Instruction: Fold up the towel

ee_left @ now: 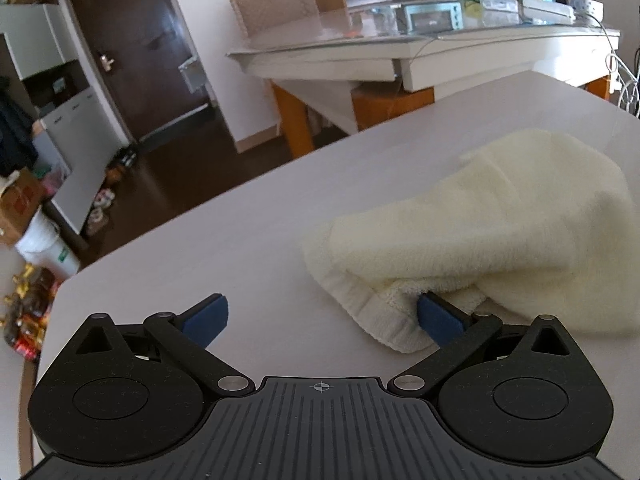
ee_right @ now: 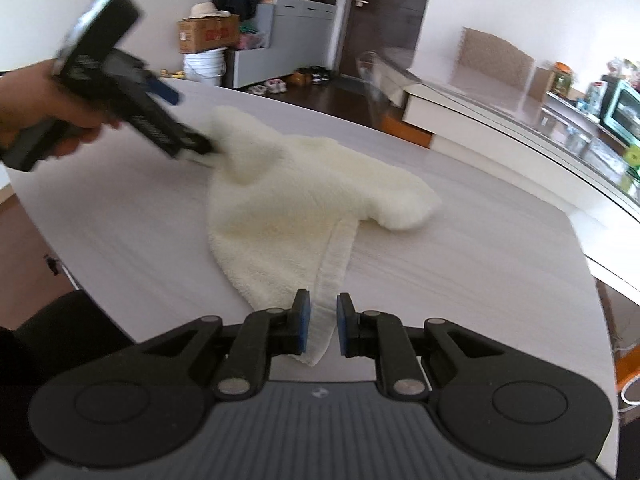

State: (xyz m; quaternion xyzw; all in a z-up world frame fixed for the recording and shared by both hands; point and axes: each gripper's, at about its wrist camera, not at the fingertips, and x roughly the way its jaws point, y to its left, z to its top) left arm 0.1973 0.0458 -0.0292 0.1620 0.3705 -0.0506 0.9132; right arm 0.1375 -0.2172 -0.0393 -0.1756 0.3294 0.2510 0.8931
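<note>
A cream-white fluffy terry towel (ee_right: 304,208) lies bunched in a loose heap on a pale grey wood-grain tabletop (ee_right: 480,264), with one ribbed hem strip trailing toward the near edge. In the right wrist view, the right gripper (ee_right: 322,322) has its blue-padded jaws a little apart, one on each side of that hem strip; whether they pinch it cannot be told. In the left wrist view, the left gripper (ee_left: 320,318) is spread wide, its right blue pad (ee_left: 438,318) tucked into a fold at the towel's edge and its left pad over bare table. Behind the table stand a white glass-topped counter (ee_left: 400,52) and a dark brown door (ee_left: 132,48).
</note>
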